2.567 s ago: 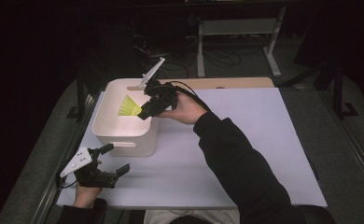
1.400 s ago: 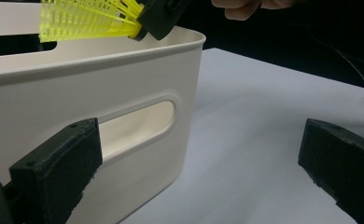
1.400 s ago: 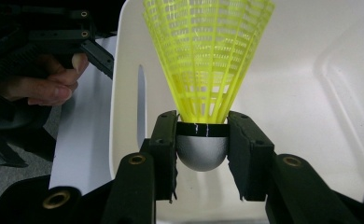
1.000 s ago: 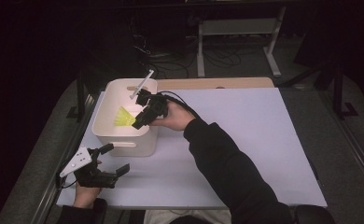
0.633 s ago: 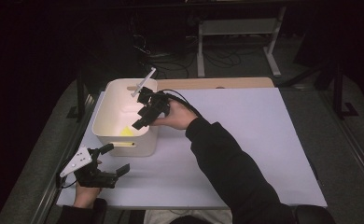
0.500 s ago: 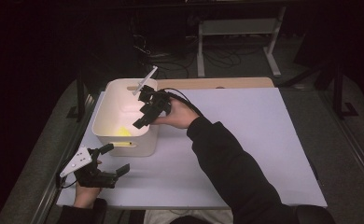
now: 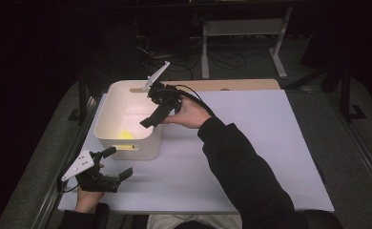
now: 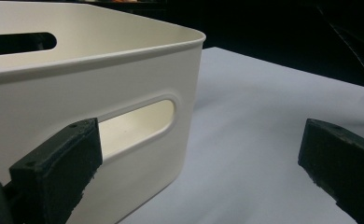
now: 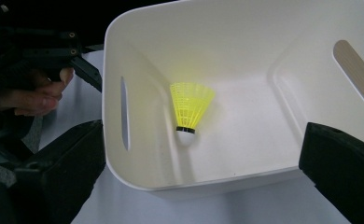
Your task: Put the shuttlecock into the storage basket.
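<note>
Shuttlecock dropped in the bin, right gripper above it with jaws wide

The yellow shuttlecock (image 9: 189, 109) lies on the floor of the white bin (image 7: 108, 125), near the table's (image 7: 251, 157) left edge. The right gripper (image 7: 159, 108) hangs over the bin; its jaws have just been opening and nothing is between them. Pulling back low could catch the rim and shove the bin. The left gripper (image 7: 111, 164), also open and empty, rests at the table's front-left corner beside the bin's wall, too loose to steady it.
</note>
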`<act>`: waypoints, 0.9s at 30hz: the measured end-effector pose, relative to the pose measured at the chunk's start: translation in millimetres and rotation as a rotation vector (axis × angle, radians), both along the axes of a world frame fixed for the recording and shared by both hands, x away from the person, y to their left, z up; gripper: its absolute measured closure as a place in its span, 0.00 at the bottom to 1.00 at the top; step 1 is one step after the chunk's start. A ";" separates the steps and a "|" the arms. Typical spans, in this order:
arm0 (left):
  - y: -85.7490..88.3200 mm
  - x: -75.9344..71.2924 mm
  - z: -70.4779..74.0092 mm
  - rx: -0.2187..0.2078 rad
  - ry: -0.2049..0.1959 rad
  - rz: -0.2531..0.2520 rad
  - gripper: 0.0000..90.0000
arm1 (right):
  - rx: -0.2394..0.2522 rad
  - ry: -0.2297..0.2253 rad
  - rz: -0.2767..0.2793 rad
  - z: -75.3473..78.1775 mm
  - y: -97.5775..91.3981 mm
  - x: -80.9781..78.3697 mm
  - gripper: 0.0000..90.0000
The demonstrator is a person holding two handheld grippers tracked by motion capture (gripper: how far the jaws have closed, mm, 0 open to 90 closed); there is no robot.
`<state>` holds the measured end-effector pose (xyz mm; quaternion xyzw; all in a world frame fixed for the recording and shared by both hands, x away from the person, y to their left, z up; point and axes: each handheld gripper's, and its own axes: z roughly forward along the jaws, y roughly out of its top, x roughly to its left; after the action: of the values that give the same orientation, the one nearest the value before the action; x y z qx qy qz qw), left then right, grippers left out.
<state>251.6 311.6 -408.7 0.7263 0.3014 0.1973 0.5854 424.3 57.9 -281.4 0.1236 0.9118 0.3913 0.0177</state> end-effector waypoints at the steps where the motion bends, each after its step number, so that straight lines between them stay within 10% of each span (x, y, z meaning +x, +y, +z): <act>1: 0.0 0.1 0.0 0.001 -0.001 0.001 0.00 | 0.004 0.001 -0.002 0.9 -1.5 -0.2 0.00; 27: -0.3 0.6 -0.1 0.001 0.001 0.000 0.00 | 0.049 -0.006 -0.041 4.3 -35.6 -6.3 0.00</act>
<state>252.2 311.2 -408.8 0.7267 0.3013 0.1972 0.5851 418.0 22.2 -277.1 0.1414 0.8991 0.4136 0.0254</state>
